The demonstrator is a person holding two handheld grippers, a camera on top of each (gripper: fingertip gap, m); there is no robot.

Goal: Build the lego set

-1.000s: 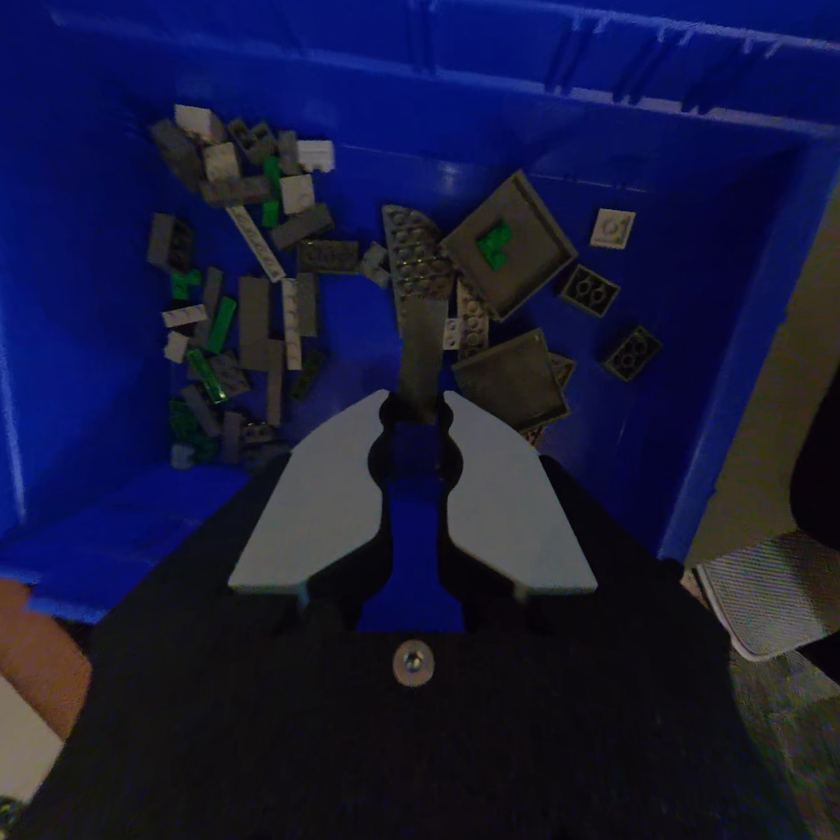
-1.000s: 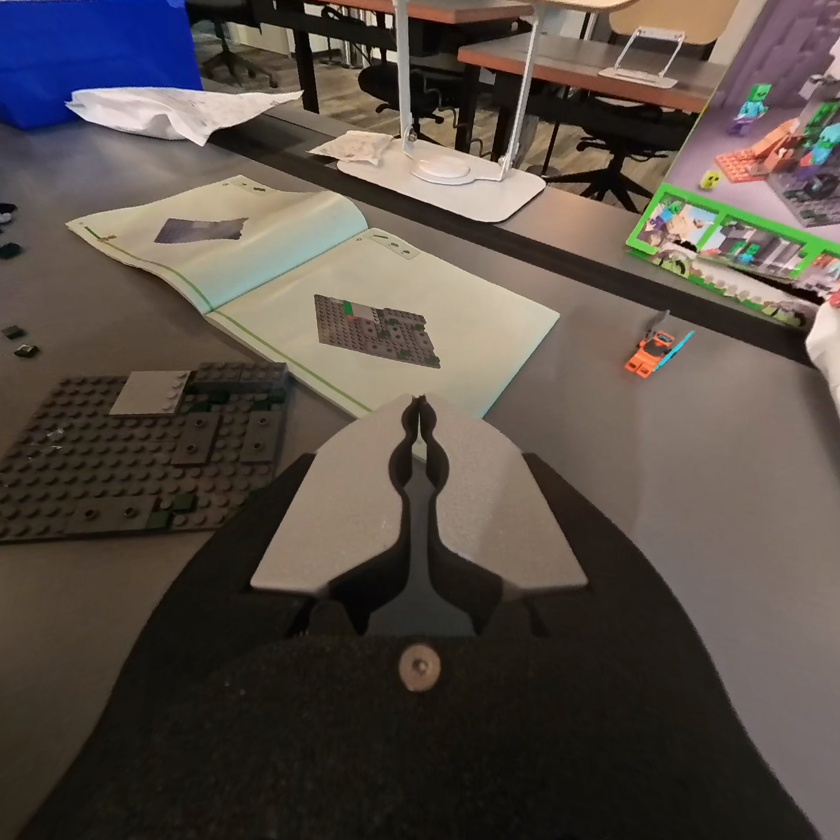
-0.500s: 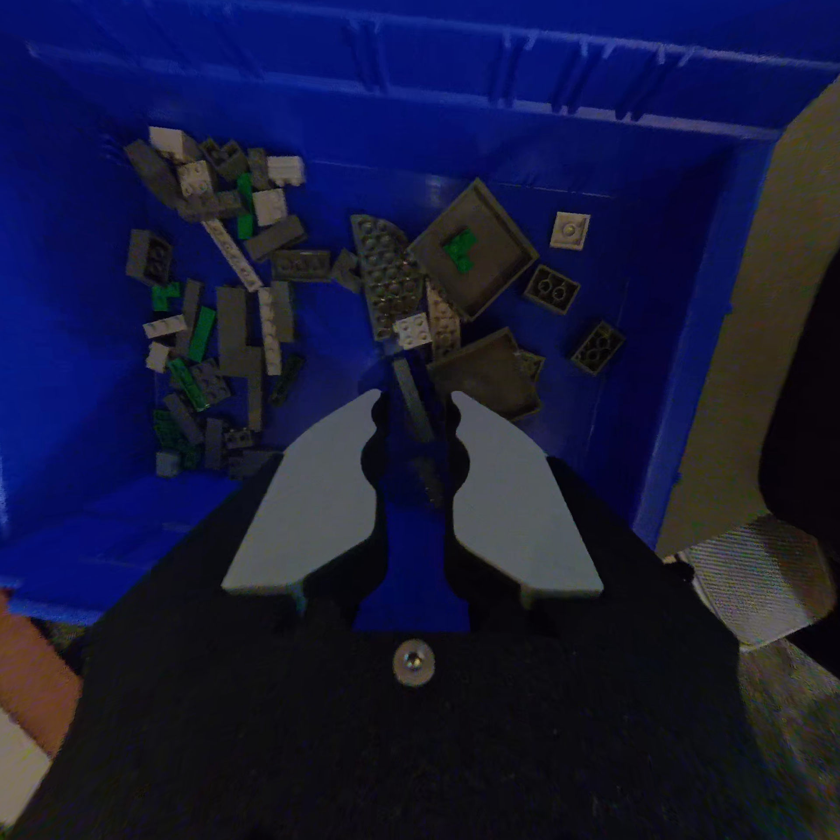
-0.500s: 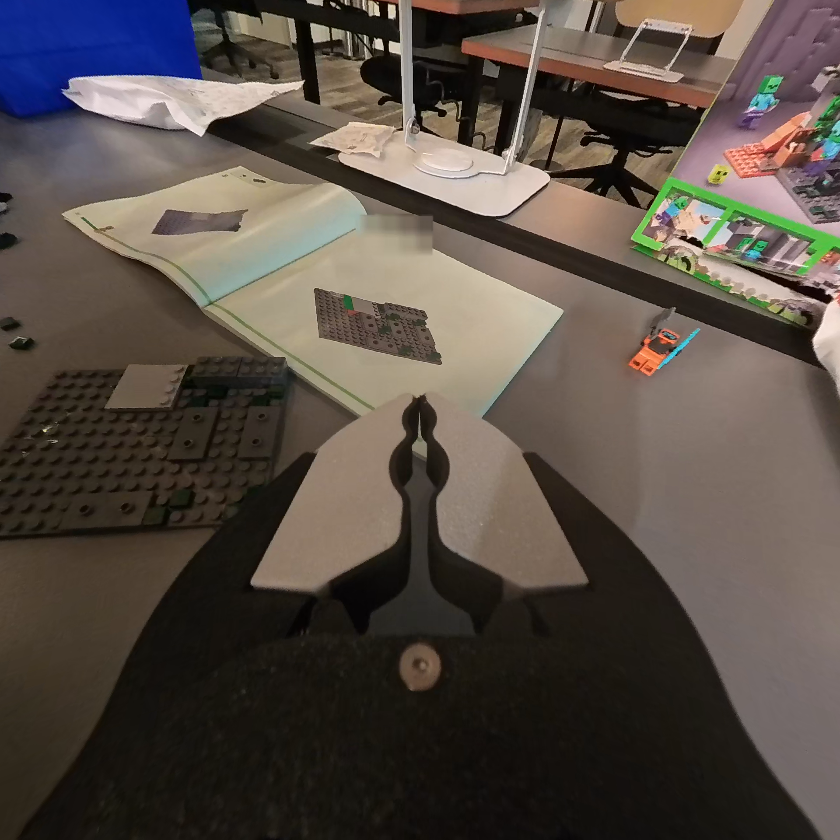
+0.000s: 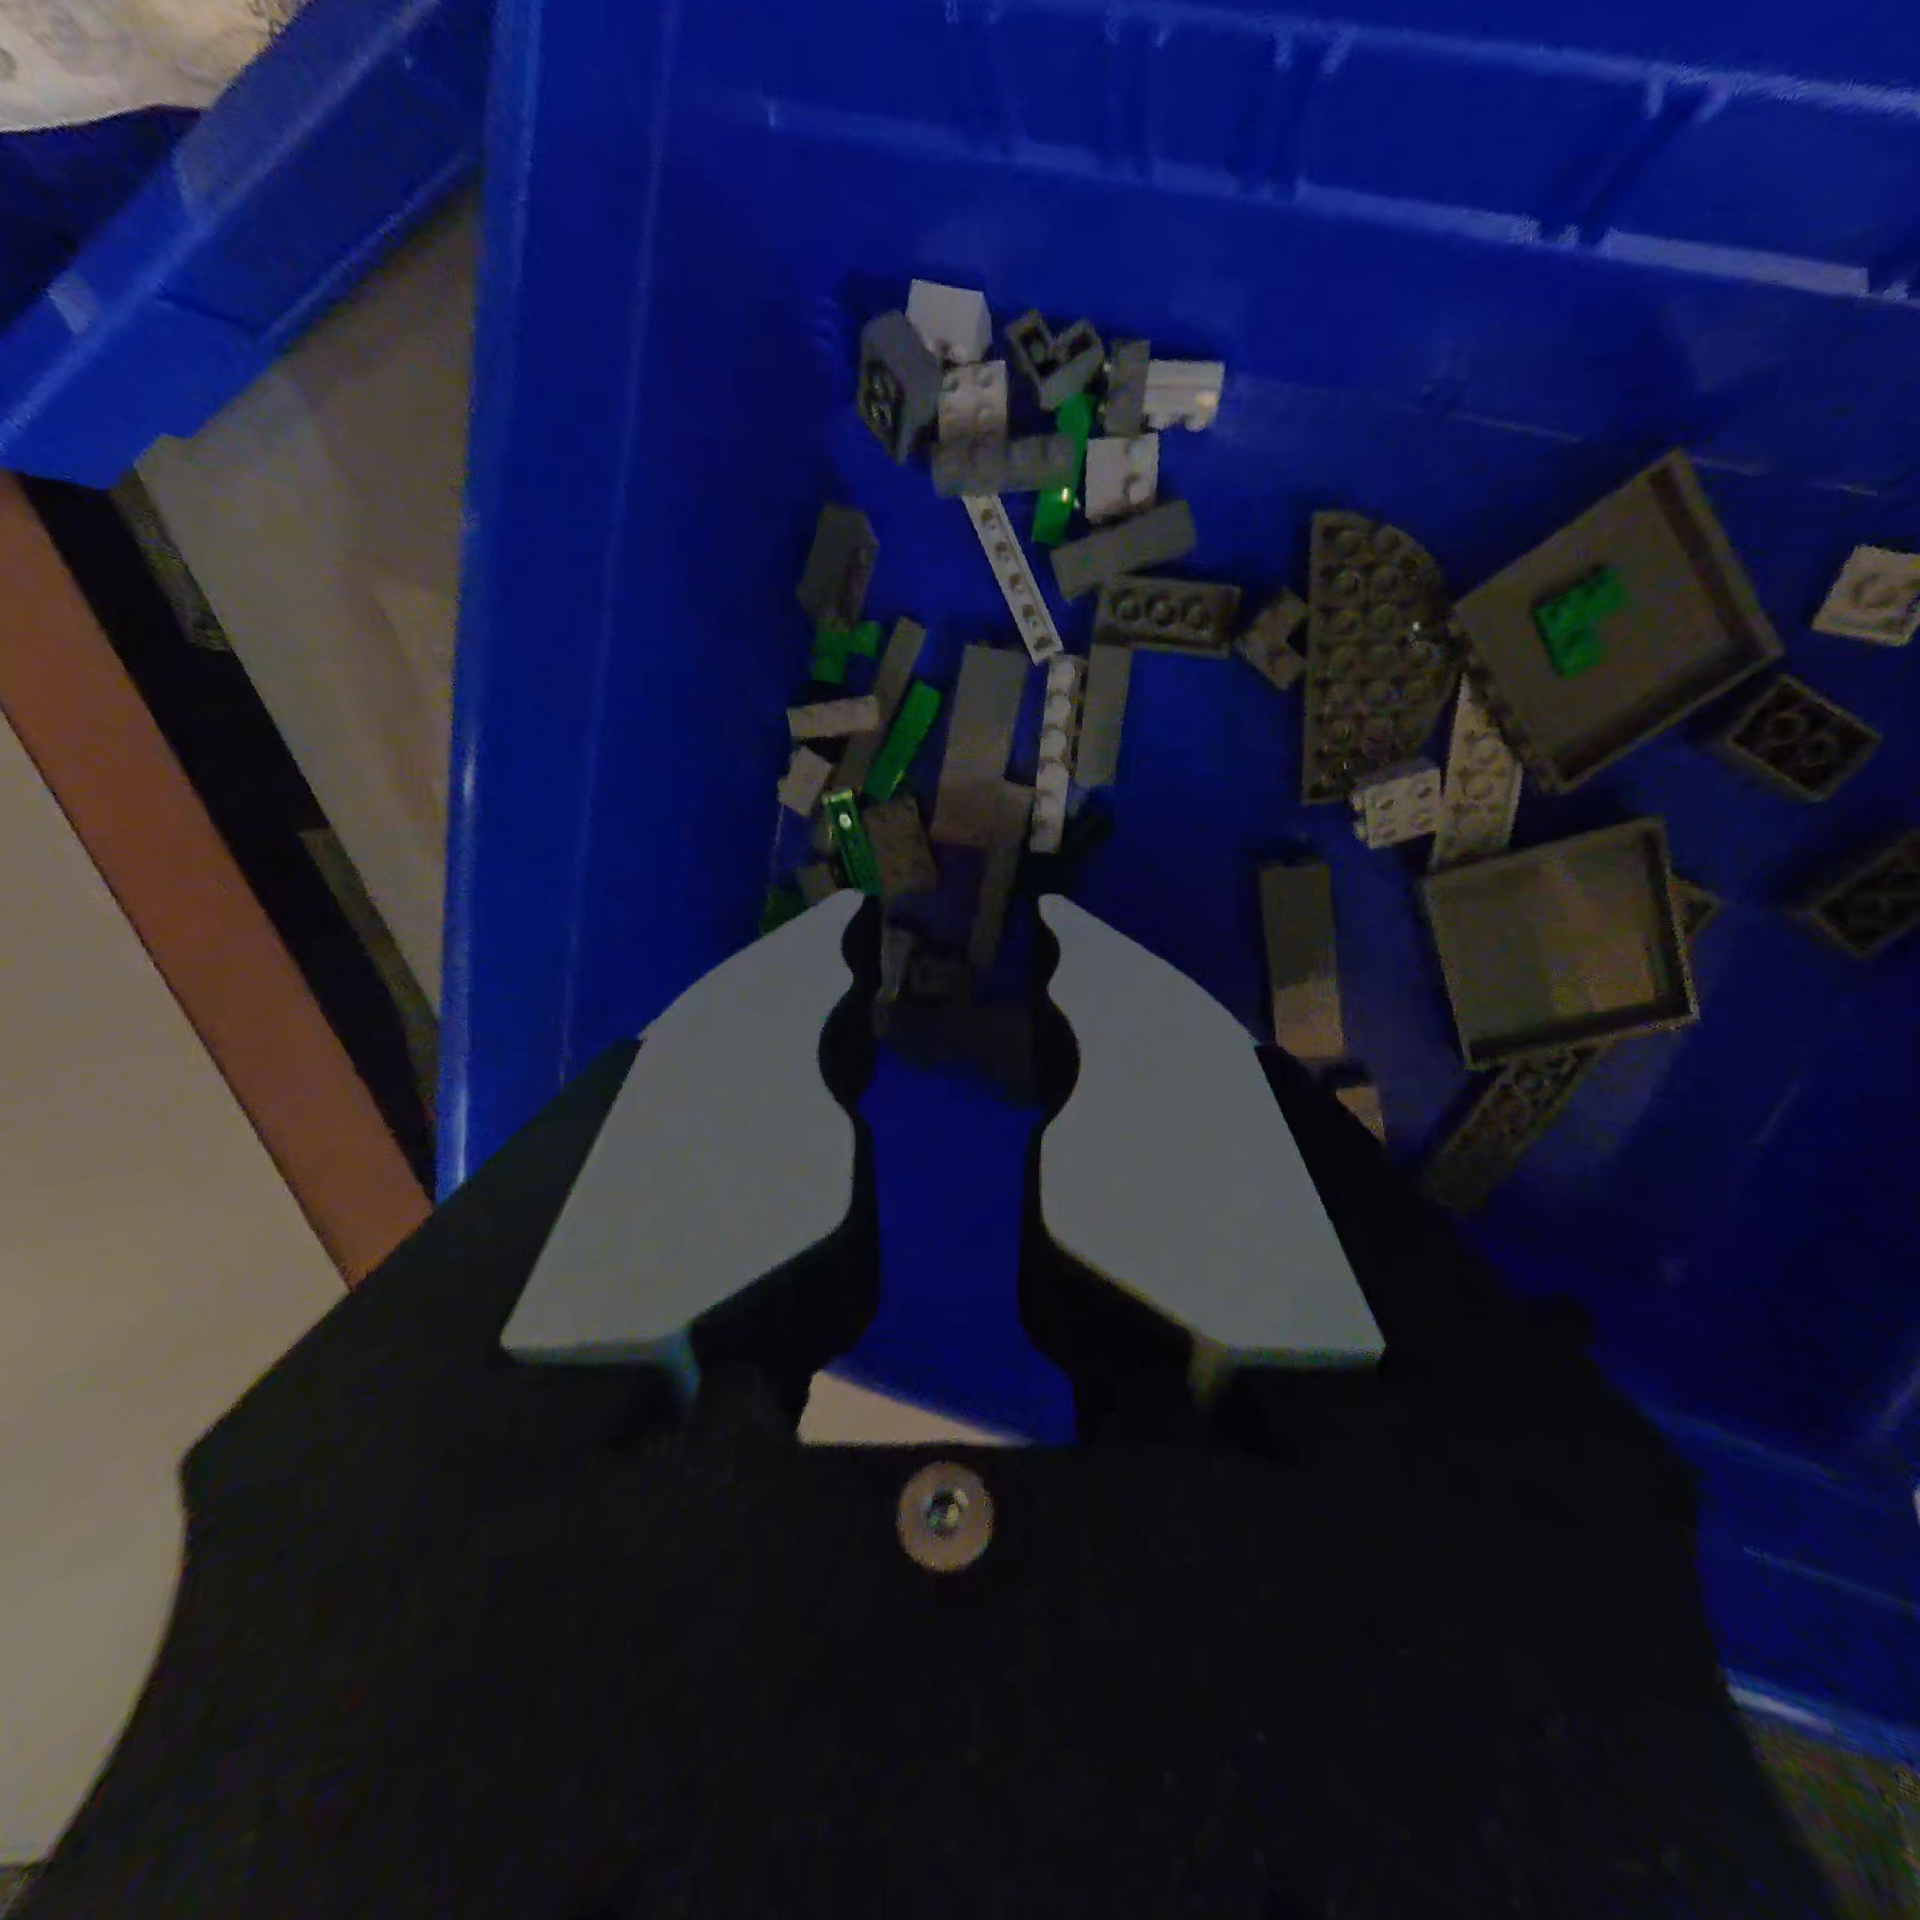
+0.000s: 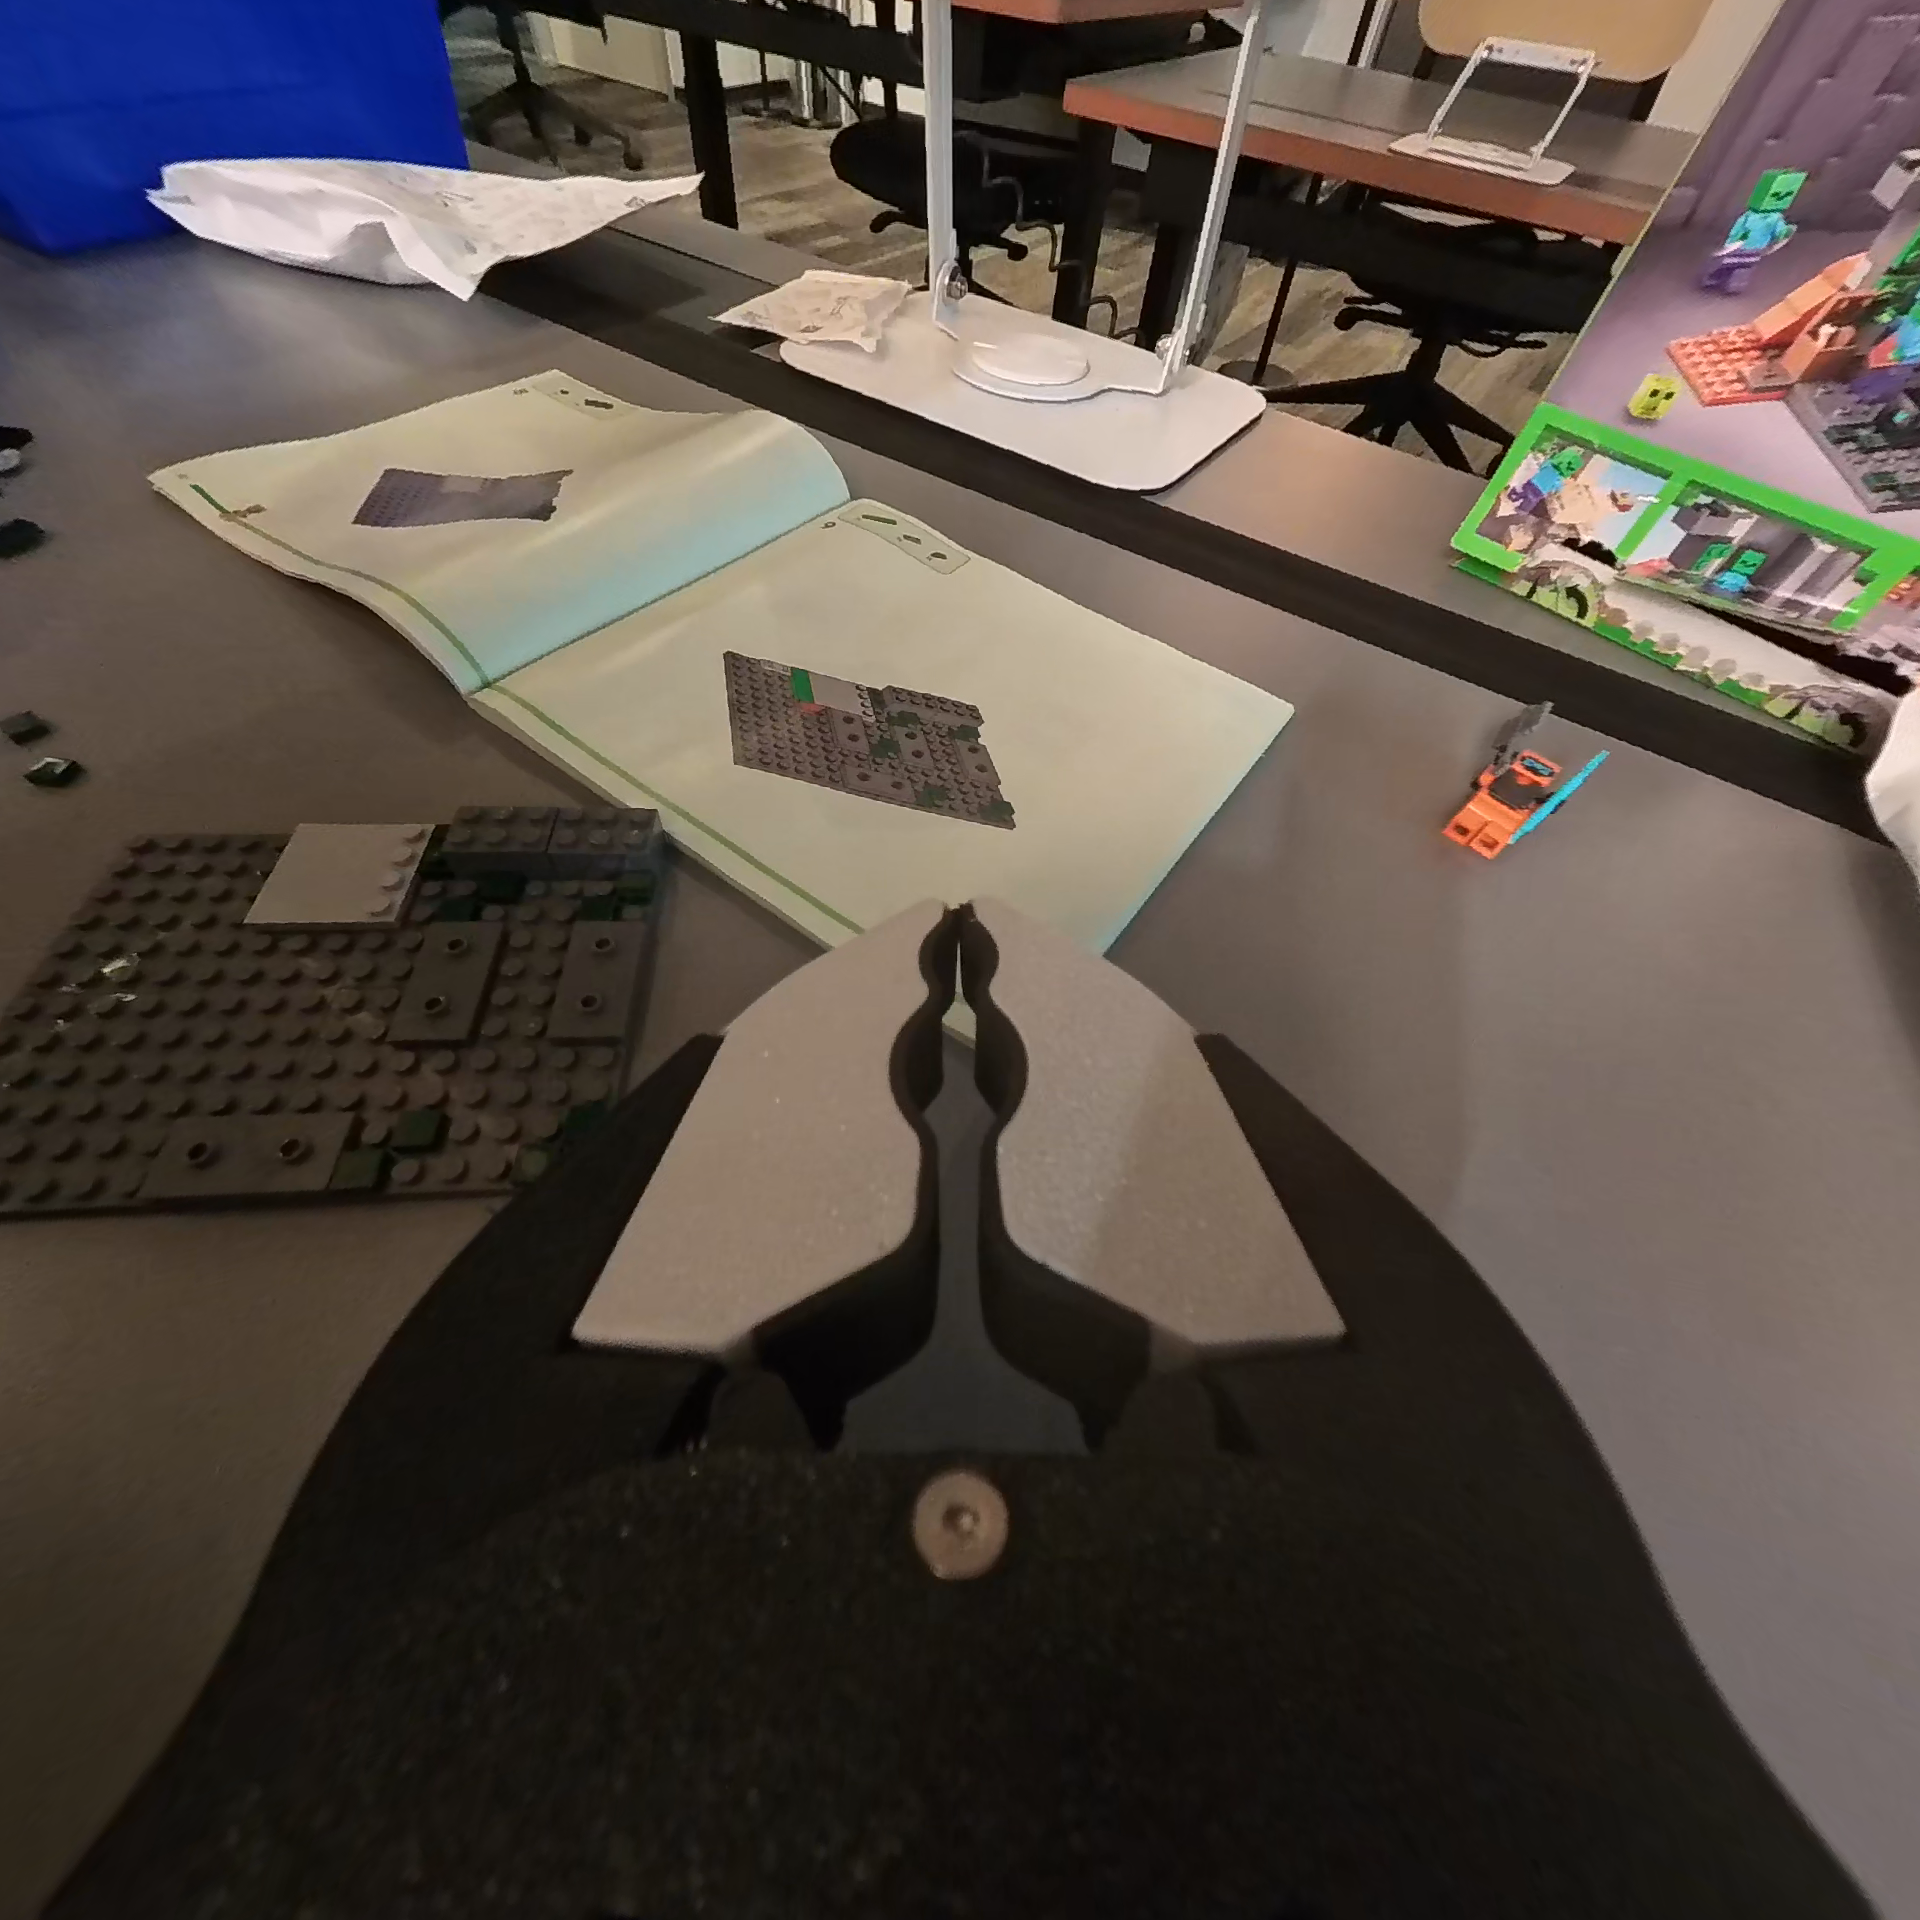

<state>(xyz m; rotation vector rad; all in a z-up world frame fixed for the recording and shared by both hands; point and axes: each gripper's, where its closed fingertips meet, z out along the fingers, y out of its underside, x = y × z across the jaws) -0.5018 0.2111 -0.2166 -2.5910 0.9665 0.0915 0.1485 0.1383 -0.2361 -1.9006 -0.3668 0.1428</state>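
Observation:
My left gripper (image 5: 948,909) is open and empty inside a blue bin (image 5: 644,623). It hangs over the left heap of loose grey, white and green lego pieces (image 5: 997,582). Larger dark grey plates (image 5: 1558,935) lie to its right. My right gripper (image 6: 958,914) is shut and empty, held above the grey table. It is just right of the dark grey baseplate (image 6: 208,1039), which carries a light grey tile (image 6: 343,873) and several dark tiles. The open instruction booklet (image 6: 644,582) lies just beyond its tips.
A lego box (image 6: 1714,468) stands at the far right, with a small orange figure (image 6: 1507,800) in front of it. A white lamp base (image 6: 1039,395) and crumpled paper (image 6: 395,208) sit at the back. Small dark pieces (image 6: 42,769) lie at the left edge. My hands' fingertips stand some 65 cm from each other.
My left gripper let a slim dark grey piece drop into the bin, opened wider and moved left over the left heap. My right gripper has barely moved.

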